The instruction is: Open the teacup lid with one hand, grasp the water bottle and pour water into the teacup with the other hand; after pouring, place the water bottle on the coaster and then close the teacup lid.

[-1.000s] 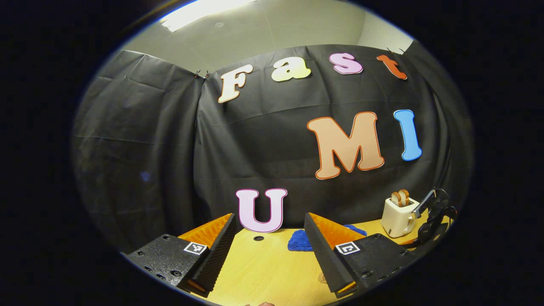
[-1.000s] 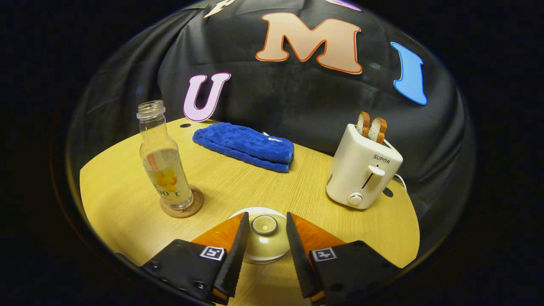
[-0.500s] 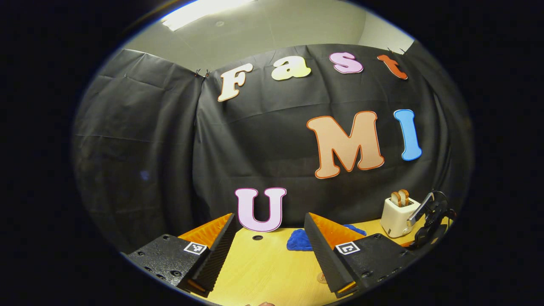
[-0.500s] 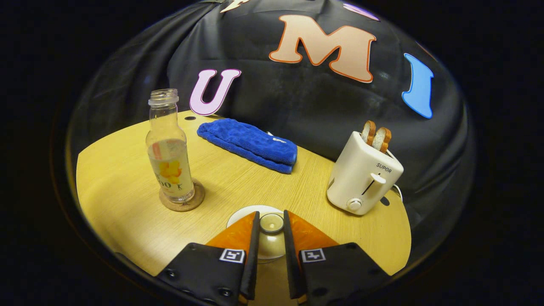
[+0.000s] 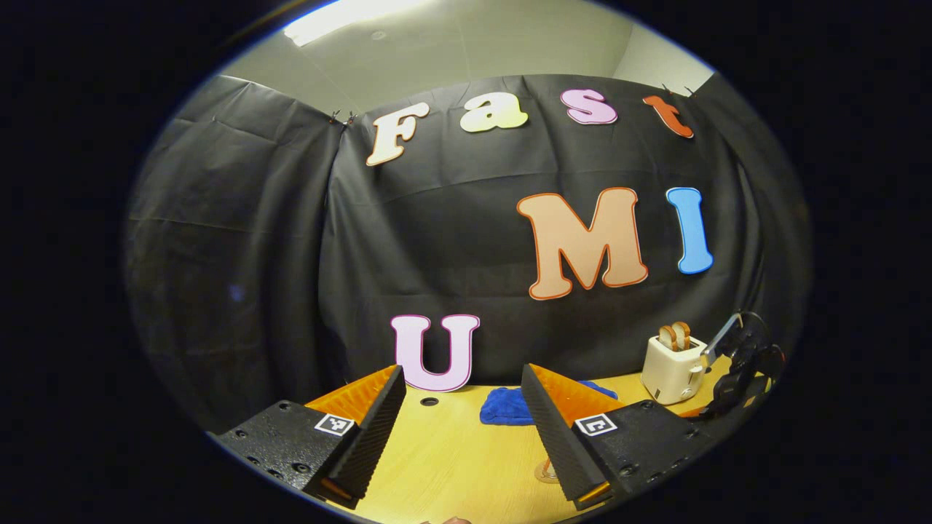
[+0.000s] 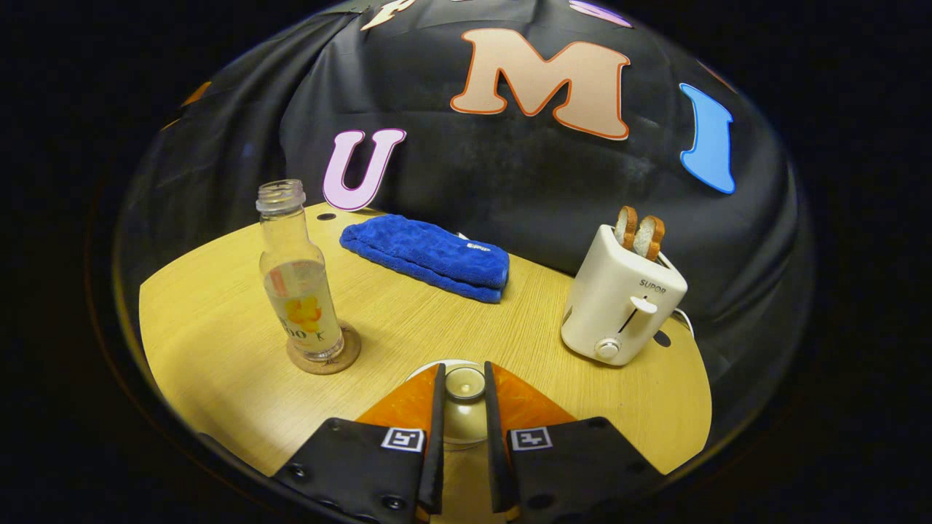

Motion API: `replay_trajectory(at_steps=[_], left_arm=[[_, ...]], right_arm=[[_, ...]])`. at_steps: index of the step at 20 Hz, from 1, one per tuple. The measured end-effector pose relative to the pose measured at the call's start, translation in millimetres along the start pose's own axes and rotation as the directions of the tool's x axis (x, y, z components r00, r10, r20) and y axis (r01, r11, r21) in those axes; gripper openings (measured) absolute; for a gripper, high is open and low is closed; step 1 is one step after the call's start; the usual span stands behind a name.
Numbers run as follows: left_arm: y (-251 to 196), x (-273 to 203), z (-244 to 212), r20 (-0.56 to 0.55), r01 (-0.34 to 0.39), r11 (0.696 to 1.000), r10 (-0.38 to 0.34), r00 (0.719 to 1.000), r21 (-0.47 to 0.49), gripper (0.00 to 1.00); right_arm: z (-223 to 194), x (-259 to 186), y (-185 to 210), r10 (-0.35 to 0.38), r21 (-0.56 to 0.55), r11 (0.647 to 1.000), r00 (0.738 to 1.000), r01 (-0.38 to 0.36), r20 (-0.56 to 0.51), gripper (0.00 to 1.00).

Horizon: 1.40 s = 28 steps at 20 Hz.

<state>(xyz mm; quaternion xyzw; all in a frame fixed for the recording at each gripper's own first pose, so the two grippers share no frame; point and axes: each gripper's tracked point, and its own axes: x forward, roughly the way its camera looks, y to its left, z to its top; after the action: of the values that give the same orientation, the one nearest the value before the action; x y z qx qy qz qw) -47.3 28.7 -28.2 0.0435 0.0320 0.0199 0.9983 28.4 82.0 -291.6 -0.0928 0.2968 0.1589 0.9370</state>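
Right gripper view: right gripper point(image 6: 462, 415) pinches round lid knob point(image 6: 464, 382).

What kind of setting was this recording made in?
Most likely a staged recording booth, not a real kitchen: black cloth hangs as the backdrop behind a wooden table set with household props, such as a toaster holding bread, a folded blue towel and a bottle on a coaster.
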Motion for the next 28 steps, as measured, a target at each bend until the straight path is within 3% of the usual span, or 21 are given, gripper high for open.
replay_trajectory(at_steps=[7, 13, 28], left_arm=[[-35.5, 4.3, -48.9, -0.048, 0.131, 0.991, -0.131, 0.990, -0.018, 0.94], [-70.5, 5.4, -89.0, -0.060, 0.256, 0.967, -0.256, 0.965, -0.010, 0.94], [-133.0, 23.1, -216.3, -0.230, 0.425, 0.901, -0.434, 0.871, -0.089, 0.95]], right_arm=[[29.5, -31.7, -18.8, -0.042, 0.074, 0.996, 0.998, 0.039, 0.041, 0.27], [44.2, -65.6, -42.9, -0.105, 0.144, 0.985, 0.993, 0.096, 0.054, 0.27], [42.4, -125.4, -80.1, -0.240, 0.226, 0.946, 0.971, 0.232, 0.010, 0.27]])
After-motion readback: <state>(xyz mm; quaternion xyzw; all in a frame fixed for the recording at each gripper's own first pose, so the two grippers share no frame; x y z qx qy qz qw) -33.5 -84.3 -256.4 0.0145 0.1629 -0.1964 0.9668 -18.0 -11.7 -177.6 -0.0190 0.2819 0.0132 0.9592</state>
